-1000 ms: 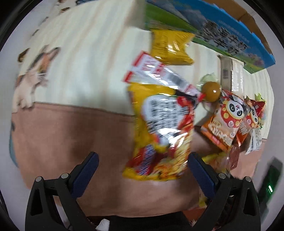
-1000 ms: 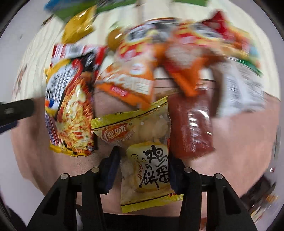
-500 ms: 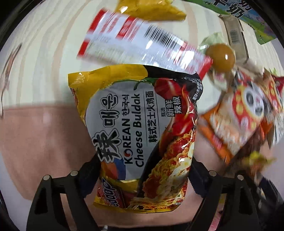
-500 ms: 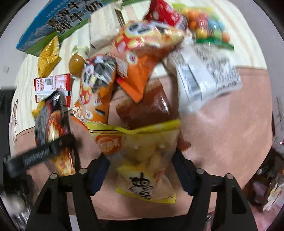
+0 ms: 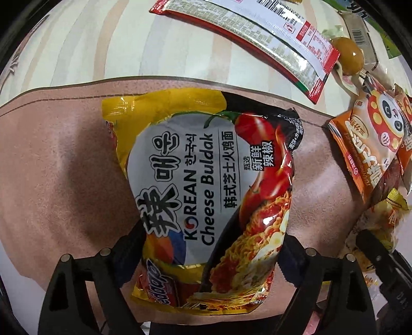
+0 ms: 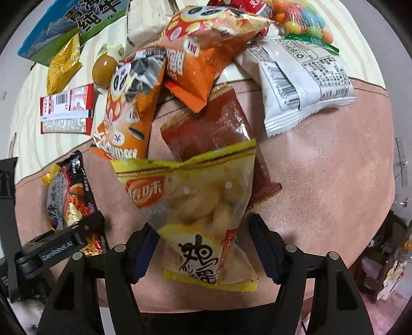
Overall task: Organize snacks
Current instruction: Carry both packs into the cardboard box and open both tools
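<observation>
A yellow and black Korean Cheese Buldak noodle packet (image 5: 206,190) lies on the pink mat between the fingers of my left gripper (image 5: 213,247), which close on its two sides. It also shows in the right wrist view (image 6: 69,198) with the left gripper's finger (image 6: 64,244) across it. A yellow egg biscuit bag (image 6: 195,206) lies between the wide open fingers of my right gripper (image 6: 203,247); the pads stand apart from it.
A pile lies beyond: two orange panda bags (image 6: 128,108) (image 6: 206,46), a brown-red packet (image 6: 213,128), a white packet (image 6: 303,82), a candy bag (image 6: 303,20), a red-white packet (image 5: 257,38), a brown ball (image 5: 350,55), a gold packet (image 6: 64,61), a blue-green carton (image 6: 72,23).
My left gripper moved forward and closed onto the noodle packet. My right gripper opened wider around the yellow biscuit bag and pulled back a little.
</observation>
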`<action>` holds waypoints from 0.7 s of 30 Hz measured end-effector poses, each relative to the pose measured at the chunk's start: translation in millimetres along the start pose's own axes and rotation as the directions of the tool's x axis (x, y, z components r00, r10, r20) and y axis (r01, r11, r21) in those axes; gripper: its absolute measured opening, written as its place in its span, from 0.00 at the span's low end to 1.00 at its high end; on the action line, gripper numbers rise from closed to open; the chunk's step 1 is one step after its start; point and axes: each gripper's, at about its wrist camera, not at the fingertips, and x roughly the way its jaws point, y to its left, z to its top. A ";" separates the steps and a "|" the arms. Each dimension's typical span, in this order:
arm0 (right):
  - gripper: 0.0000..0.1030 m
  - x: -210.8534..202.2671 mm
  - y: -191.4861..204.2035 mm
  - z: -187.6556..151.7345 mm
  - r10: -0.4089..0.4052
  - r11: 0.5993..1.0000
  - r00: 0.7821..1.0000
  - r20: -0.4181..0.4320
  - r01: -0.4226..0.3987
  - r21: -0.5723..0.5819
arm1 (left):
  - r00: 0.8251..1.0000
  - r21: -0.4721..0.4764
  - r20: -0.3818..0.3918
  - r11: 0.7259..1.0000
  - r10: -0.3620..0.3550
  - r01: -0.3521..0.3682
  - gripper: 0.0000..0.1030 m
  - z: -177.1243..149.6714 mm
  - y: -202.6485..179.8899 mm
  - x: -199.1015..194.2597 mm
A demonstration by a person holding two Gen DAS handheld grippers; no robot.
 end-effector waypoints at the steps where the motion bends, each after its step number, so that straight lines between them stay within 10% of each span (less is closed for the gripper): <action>1: 0.60 2.2 3.0 -3.5 -0.010 1.000 1.000 0.008 0.010 0.000 | 1.000 -0.003 0.009 1.000 0.000 0.000 0.83 -2.0 -0.1 -6.0; 7: 0.37 -1.3 12.5 -31.9 -0.005 1.000 0.999 0.054 0.005 0.002 | 0.997 0.000 0.071 1.000 -0.004 0.004 0.82 -36.3 -13.0 -34.5; 21: 0.36 -89.3 38.2 -31.6 0.242 0.970 0.961 0.136 -0.236 -0.059 | 0.956 0.054 0.262 0.991 -0.131 0.121 0.82 -34.9 -20.0 -204.3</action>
